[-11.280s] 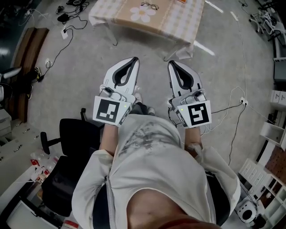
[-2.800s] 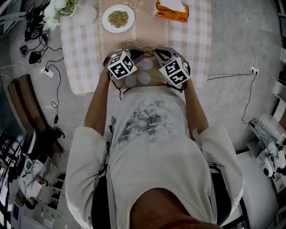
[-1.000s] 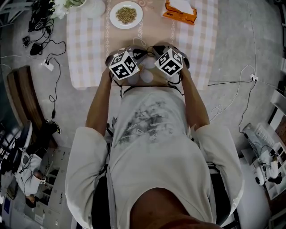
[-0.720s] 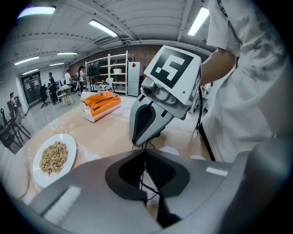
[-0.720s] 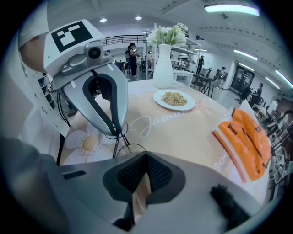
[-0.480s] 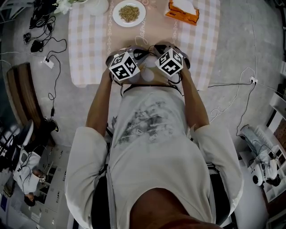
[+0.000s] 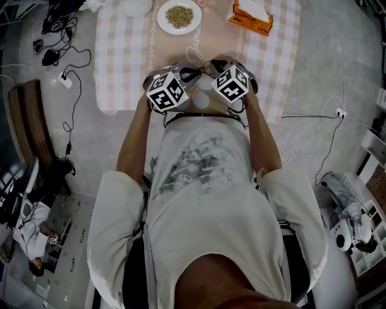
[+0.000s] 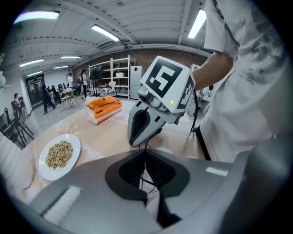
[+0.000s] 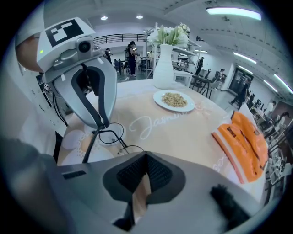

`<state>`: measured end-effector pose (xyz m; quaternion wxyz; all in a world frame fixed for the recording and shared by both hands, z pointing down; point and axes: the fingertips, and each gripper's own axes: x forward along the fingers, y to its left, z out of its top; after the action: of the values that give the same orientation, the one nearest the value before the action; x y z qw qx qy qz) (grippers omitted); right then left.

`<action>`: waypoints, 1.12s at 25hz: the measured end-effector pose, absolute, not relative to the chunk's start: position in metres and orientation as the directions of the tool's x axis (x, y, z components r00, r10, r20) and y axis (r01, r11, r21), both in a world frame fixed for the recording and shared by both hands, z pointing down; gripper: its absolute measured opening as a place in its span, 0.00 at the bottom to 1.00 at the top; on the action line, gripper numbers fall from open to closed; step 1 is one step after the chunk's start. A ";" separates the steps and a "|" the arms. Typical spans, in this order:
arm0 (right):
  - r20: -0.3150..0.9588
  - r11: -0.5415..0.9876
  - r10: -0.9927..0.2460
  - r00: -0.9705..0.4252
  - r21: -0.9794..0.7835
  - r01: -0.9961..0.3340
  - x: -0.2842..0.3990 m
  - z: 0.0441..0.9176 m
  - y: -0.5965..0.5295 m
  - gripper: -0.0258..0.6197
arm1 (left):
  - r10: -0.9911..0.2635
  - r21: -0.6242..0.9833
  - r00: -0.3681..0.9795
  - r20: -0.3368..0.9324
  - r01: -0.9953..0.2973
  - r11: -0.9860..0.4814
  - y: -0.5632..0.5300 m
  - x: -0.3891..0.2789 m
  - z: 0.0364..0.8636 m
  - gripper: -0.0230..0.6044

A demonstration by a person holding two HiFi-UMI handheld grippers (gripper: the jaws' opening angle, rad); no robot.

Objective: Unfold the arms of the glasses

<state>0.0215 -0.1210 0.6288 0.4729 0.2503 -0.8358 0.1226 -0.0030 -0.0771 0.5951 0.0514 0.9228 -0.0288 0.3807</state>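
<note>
Thin black wire-rimmed glasses [image 9: 112, 133] lie low over the near edge of the table [image 7: 126, 54], between my two grippers [image 7: 199, 71]. My left gripper [image 8: 145, 157] is shut on the thin wire of the frame. In the right gripper view its tips [image 9: 98, 125] pinch the glasses at one lens's outer corner, and a temple arm slants down from there. My right gripper [image 9: 144, 160] is shut, with the other lens's rim running under its jaws. In the left gripper view its tips [image 8: 137, 142] meet the same wire.
Farther back on the checked cloth are a white plate of grain [image 7: 179, 15] [image 9: 174, 99], an orange tissue pack [image 7: 252, 17] [image 9: 242, 141] and a white vase of flowers [image 9: 164, 71]. Cables lie on the floor to the left. The person's body is close against the table's near edge.
Since the earliest frame the person has come up to the table and both grippers have reached the glasses. Over the last second the grippers have barely moved.
</note>
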 end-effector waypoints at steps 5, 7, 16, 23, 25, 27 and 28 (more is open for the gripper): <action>0.853 0.847 -0.312 -0.418 0.051 -0.529 0.020 0.629 -0.121 0.06 | -0.043 0.065 0.720 0.693 -0.122 -0.990 -0.077 -0.009 0.590 0.06; 0.853 0.848 -0.323 -0.409 0.069 -0.526 0.019 0.629 -0.121 0.06 | -0.063 0.068 0.726 0.684 -0.150 -0.986 -0.081 -0.014 0.586 0.05; 0.853 0.840 -0.343 -0.392 0.093 -0.534 0.018 0.629 -0.122 0.06 | -0.107 0.060 0.729 0.676 -0.199 -0.978 -0.081 -0.029 0.580 0.05; 0.850 0.831 -0.363 -0.383 0.109 -0.545 0.017 0.629 -0.124 0.06 | -0.137 0.068 0.737 0.662 -0.241 -0.968 -0.081 -0.036 0.577 0.05; 0.850 0.831 -0.363 -0.382 0.110 -0.545 0.017 0.629 -0.123 0.06 | -0.144 0.071 0.739 0.658 -0.251 -0.965 -0.081 -0.038 0.576 0.05; 0.849 0.830 -0.364 -0.382 0.110 -0.546 0.018 0.629 -0.124 0.06 | -0.152 0.075 0.742 0.653 -0.263 -0.962 -0.081 -0.039 0.576 0.05; 0.849 0.829 -0.365 -0.382 0.110 -0.548 0.018 0.629 -0.124 0.06 | -0.156 0.079 0.743 0.651 -0.271 -0.959 -0.082 -0.041 0.575 0.05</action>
<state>0.0176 -0.1237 0.6294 0.4821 0.2764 -0.8260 0.0945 -0.0405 -0.0816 0.5753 0.0844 0.9297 -0.1148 0.3396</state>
